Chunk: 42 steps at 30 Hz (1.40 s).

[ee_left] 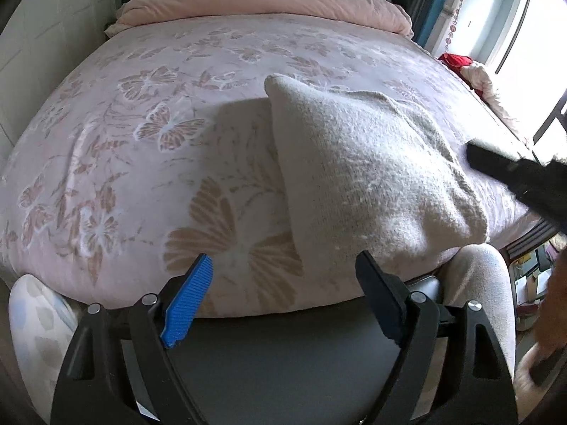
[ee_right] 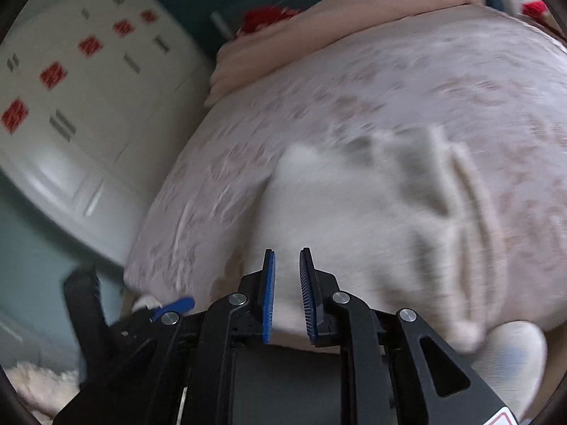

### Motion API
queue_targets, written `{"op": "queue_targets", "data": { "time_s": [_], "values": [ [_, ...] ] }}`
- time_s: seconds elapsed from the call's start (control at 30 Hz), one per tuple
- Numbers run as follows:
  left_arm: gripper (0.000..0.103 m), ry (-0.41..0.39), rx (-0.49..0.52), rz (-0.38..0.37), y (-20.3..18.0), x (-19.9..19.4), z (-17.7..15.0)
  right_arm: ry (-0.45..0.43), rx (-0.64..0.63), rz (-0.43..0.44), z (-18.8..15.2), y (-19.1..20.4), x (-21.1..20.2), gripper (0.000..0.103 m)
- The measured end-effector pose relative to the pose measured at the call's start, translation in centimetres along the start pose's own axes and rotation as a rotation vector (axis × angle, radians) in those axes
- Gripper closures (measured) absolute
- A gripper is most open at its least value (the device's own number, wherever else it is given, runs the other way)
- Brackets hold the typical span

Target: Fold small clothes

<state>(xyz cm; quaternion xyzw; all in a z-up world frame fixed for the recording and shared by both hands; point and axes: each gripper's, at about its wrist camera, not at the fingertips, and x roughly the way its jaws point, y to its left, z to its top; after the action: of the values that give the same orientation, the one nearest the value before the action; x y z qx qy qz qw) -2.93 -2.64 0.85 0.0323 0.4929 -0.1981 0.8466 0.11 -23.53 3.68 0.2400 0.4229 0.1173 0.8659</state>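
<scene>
A white knitted garment (ee_left: 372, 177) lies folded on the pink butterfly bedspread (ee_left: 141, 124) near the bed's front right edge. My left gripper (ee_left: 283, 265) is open wide and empty, just short of the garment's near edge. The right gripper shows in the left wrist view as a dark shape (ee_left: 514, 177) at the garment's right side. In the blurred right wrist view the garment (ee_right: 354, 219) lies ahead of my right gripper (ee_right: 286, 262). Its jaws stand a little apart with nothing between them.
A rolled pink duvet (ee_left: 265, 0) lies across the head of the bed. White cupboards (ee_right: 71, 88) with red stickers stand to the left. A window (ee_left: 514, 17) is on the right. My legs in light trousers (ee_left: 478, 283) press against the bed's front edge.
</scene>
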Motion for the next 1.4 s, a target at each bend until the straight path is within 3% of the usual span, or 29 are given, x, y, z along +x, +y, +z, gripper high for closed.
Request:
{"op": "queue_targets", "data": {
  "time_s": [0.07,0.17,0.2,0.27,0.43,0.5,0.57,0.67,0.7,0.77,0.83,0.93,0.97,1.07,1.13,1.2,1.23,1.33,1.4],
  "values": [
    [0.023,-0.010,-0.003,0.012,0.2,-0.3,0.0,0.080,-0.047,-0.014,-0.7,1.1,3.2,0.087],
    [0.022,-0.019,-0.023,0.021,0.7,-0.6,0.0,0.243,-0.111,-0.145,-3.1,-1.1,8.8,0.103],
    [0.022,-0.019,-0.030,0.022,0.9,-0.7,0.0,0.263,-0.094,-0.144,-3.7,-1.8,9.3,0.103],
    [0.022,-0.023,-0.041,0.017,1.2,-0.8,0.0,0.240,-0.033,-0.125,-3.3,-1.6,7.7,0.103],
    [0.021,-0.007,-0.056,-0.001,1.3,-0.3,-0.1,0.067,-0.099,-0.135,-0.6,1.6,2.8,0.100],
    [0.021,-0.009,-0.040,0.000,0.9,-0.4,-0.1,0.084,-0.095,-0.154,0.3,0.9,4.3,0.099],
    [0.020,-0.028,-0.022,0.009,0.7,-0.9,-0.2,0.200,-0.120,-0.211,-0.8,-0.8,8.5,0.103],
    [0.020,-0.042,-0.022,0.013,0.6,-1.4,-0.2,0.166,-0.072,-0.196,-0.5,-0.7,7.4,0.100],
    [0.019,-0.047,-0.021,0.015,0.6,-1.5,-0.2,0.134,-0.069,-0.180,0.0,0.3,6.2,0.092],
    [0.019,-0.045,-0.031,0.019,0.9,-1.4,-0.3,0.092,-0.116,-0.131,0.8,2.2,4.7,0.092],
    [0.019,-0.031,-0.047,0.012,1.0,-1.1,-0.3,0.100,-0.175,-0.147,1.0,3.5,5.2,0.092],
    [0.019,-0.039,-0.041,0.018,0.9,-1.3,-0.4,0.203,-0.200,-0.199,-0.5,2.6,9.4,0.095],
    [0.019,-0.045,-0.035,0.023,0.9,-1.5,-0.4,0.198,-0.199,-0.194,-0.9,1.8,10.3,0.097],
    [0.018,-0.051,-0.033,0.024,0.9,-1.8,-0.5,0.152,-0.130,-0.152,-0.1,1.8,7.9,0.097],
    [0.018,-0.049,-0.036,0.023,1.0,-1.7,-0.5,0.073,-0.124,-0.175,0.4,2.1,4.9,0.095],
    [0.018,-0.049,-0.042,0.015,1.0,-1.7,-0.3,-0.007,-0.109,-0.257,0.7,0.9,2.3,0.074],
    [0.018,-0.049,-0.042,0.011,0.9,-1.6,-0.2,-0.033,-0.081,-0.296,0.7,-0.6,1.0,0.069],
    [0.018,-0.060,-0.037,0.001,0.3,-1.6,0.2,-0.045,0.053,-0.401,0.6,-6.4,-1.1,0.064],
    [0.018,-0.056,-0.028,-0.002,-0.2,-1.3,0.3,-0.026,0.146,-0.395,0.5,-9.9,-1.2,0.062]
  ]
}}
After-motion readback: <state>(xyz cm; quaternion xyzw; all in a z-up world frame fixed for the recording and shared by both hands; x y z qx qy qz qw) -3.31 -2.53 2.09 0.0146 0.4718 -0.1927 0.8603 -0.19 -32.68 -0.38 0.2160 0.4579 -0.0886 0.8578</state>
